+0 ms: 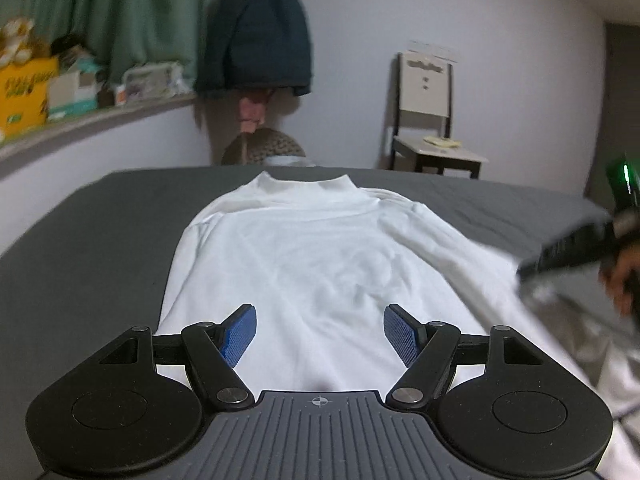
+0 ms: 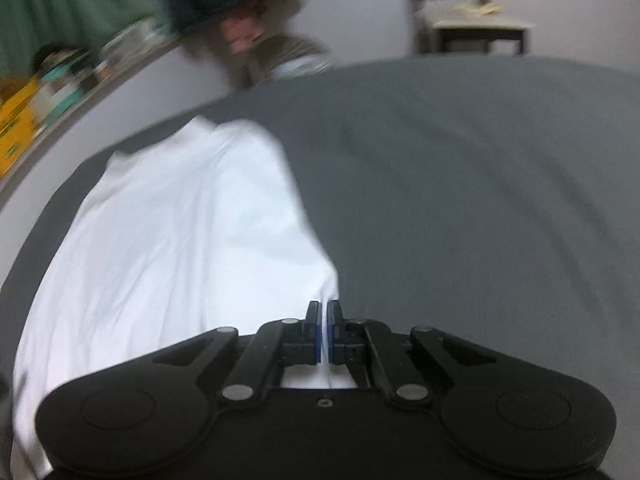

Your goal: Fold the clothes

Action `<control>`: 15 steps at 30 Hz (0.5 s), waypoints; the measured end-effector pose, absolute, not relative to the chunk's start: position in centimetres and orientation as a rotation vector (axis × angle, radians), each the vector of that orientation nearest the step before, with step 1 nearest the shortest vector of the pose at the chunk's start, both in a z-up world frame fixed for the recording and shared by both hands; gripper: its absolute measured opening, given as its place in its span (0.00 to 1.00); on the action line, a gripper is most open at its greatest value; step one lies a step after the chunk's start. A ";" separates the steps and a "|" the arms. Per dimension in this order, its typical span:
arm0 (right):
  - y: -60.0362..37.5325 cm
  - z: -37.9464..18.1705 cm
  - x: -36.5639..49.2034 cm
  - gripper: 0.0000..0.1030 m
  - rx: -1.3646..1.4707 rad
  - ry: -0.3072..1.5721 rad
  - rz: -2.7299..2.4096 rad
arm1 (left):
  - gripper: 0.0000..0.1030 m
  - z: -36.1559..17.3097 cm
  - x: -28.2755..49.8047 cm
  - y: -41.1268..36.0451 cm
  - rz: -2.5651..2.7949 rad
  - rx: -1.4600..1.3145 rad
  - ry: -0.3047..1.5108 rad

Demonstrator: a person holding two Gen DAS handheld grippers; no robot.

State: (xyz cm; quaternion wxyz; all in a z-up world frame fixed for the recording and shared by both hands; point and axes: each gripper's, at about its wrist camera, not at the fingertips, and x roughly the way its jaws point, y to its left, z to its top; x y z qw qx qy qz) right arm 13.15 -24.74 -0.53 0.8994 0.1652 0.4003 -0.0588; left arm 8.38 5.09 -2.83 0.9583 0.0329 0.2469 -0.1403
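Note:
A white high-neck shirt (image 1: 304, 248) lies flat on a grey bed (image 1: 80, 240), its collar at the far end. My left gripper (image 1: 319, 332) hovers open over the shirt's near hem, with nothing between its blue pads (image 1: 240, 334). In the right wrist view the same white shirt (image 2: 172, 232) spreads to the left, blurred by motion. My right gripper (image 2: 324, 326) is shut on a thin fold of the shirt's right edge, white cloth showing between the pads. In the left wrist view the right gripper (image 1: 576, 252) appears blurred at the shirt's right side, held by a hand (image 1: 620, 276).
A chair (image 1: 430, 120) stands against the far wall beyond the bed. A dark jacket (image 1: 256, 36) hangs on the wall beside a green curtain (image 1: 112, 12). A shelf (image 1: 80, 120) with boxes runs along the left. Bare grey bed (image 2: 480, 200) spreads to the shirt's right.

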 end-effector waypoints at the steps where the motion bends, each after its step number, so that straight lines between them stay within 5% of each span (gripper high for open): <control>1: -25.4 0.2 13.4 0.03 0.321 0.804 -0.167 | 0.70 -2.9 8.5 5.0 -0.283 0.090 0.496; 11: -30.4 -0.3 20.7 0.04 0.076 0.856 -0.391 | 0.70 -4.0 9.4 3.6 -0.359 0.109 0.549; 13: -30.5 -1.0 21.1 0.08 0.099 0.876 -0.340 | 0.70 -4.2 9.5 3.5 -0.368 0.115 0.559; 15: -31.0 -0.9 20.1 0.27 0.147 0.849 -0.315 | 0.70 -4.4 9.6 3.5 -0.371 0.108 0.574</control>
